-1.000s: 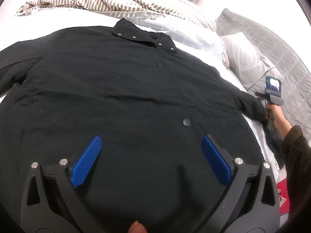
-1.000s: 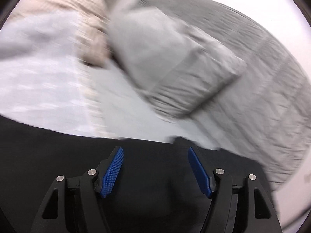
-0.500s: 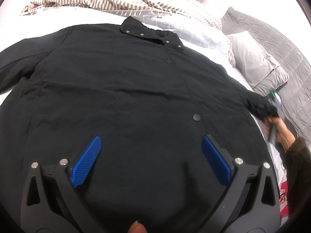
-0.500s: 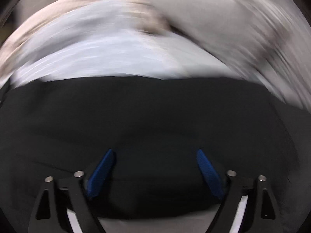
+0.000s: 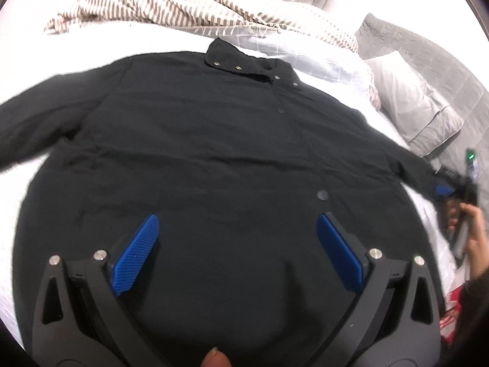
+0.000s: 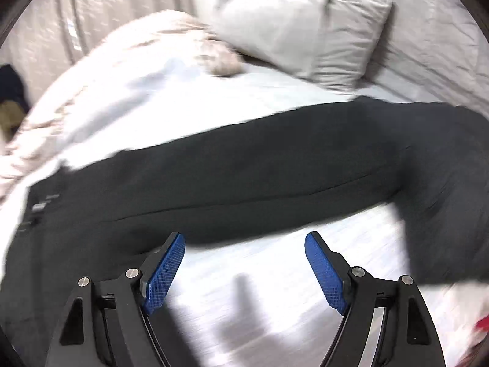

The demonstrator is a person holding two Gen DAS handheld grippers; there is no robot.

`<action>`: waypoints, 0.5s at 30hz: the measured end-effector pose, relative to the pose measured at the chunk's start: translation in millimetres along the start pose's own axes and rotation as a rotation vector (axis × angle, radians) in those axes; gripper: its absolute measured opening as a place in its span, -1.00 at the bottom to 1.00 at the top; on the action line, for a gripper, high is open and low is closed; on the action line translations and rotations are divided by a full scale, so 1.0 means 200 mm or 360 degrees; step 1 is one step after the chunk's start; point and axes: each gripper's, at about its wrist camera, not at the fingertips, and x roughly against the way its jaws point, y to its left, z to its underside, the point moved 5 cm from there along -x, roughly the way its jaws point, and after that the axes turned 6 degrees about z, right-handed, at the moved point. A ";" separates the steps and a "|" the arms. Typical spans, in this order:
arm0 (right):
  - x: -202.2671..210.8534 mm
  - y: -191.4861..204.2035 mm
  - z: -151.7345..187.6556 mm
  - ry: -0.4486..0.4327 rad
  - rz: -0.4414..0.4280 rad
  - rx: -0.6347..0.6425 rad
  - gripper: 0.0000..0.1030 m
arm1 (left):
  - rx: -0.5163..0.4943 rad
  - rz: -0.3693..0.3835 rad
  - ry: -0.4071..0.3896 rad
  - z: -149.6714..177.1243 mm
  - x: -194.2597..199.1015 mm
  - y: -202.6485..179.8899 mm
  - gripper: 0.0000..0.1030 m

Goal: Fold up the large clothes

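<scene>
Left gripper spread, empty, over black jacket. Right gripper spread, just narrowing, nothing between; sleeve just ahead. Risk: grabbing bedsheet too.

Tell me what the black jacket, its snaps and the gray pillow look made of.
Black jacket: matte woven cloth, possibly cotton or a blend; fine creases, no sheen. Snaps: shiny caps on the collar, likely metal; those down the front are dark and dull, plastic or coated, hard to tell. Gray pillow: soft woven case, slightly lustrous, with wrinkles and a flat sewn border.
</scene>
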 end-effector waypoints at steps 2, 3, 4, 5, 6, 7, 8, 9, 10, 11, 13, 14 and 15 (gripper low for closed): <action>0.06 0.18 0.09 -0.0002 -0.0139 0.0073 0.62 | -0.0018 -0.0032 -0.0027 0.01 -0.01 0.03 0.99; 0.09 0.31 0.17 0.0001 -0.0211 0.0176 0.62 | -0.0022 -0.0041 -0.0033 0.02 -0.02 0.05 0.99; 0.10 0.39 0.22 0.0000 -0.0247 0.0247 0.63 | -0.0026 -0.0053 -0.0032 0.03 -0.03 0.07 0.99; 0.11 0.45 0.29 -0.0002 -0.0276 0.0302 0.63 | -0.0031 -0.0067 -0.0022 0.05 -0.05 0.11 0.99; 0.09 0.51 0.37 0.0000 -0.0303 0.0368 0.64 | -0.0030 -0.0078 -0.0008 0.07 -0.05 0.14 0.99; 0.07 0.53 0.44 0.0016 -0.0297 0.0416 0.64 | -0.0010 -0.0075 0.0019 0.10 -0.05 0.19 0.99; 0.01 0.53 0.52 0.0049 -0.0253 0.0474 0.64 | 0.0007 -0.0038 0.0026 0.12 -0.04 0.21 0.99; -0.04 0.50 0.59 0.0064 -0.0206 0.0510 0.65 | 0.0010 -0.0004 0.0014 0.12 -0.01 0.22 0.99; -0.03 0.47 0.63 0.0016 -0.0234 0.0505 0.66 | 0.0009 0.0022 0.0009 0.14 0.03 0.23 0.99; -0.02 0.44 0.62 -0.0006 -0.0275 0.0468 0.67 | -0.0002 0.0040 0.0021 0.16 0.06 0.23 0.99; 0.00 0.37 0.60 0.0017 -0.0264 0.0387 0.67 | -0.0035 0.0088 0.0045 0.21 0.10 0.24 0.99; 0.00 0.33 0.61 0.0025 -0.0240 0.0377 0.68 | -0.0049 0.0109 0.0052 0.24 0.13 0.24 0.99; 0.00 0.30 0.62 0.0038 -0.0231 0.0364 0.68 | -0.0058 0.0124 0.0061 0.26 0.15 0.24 0.99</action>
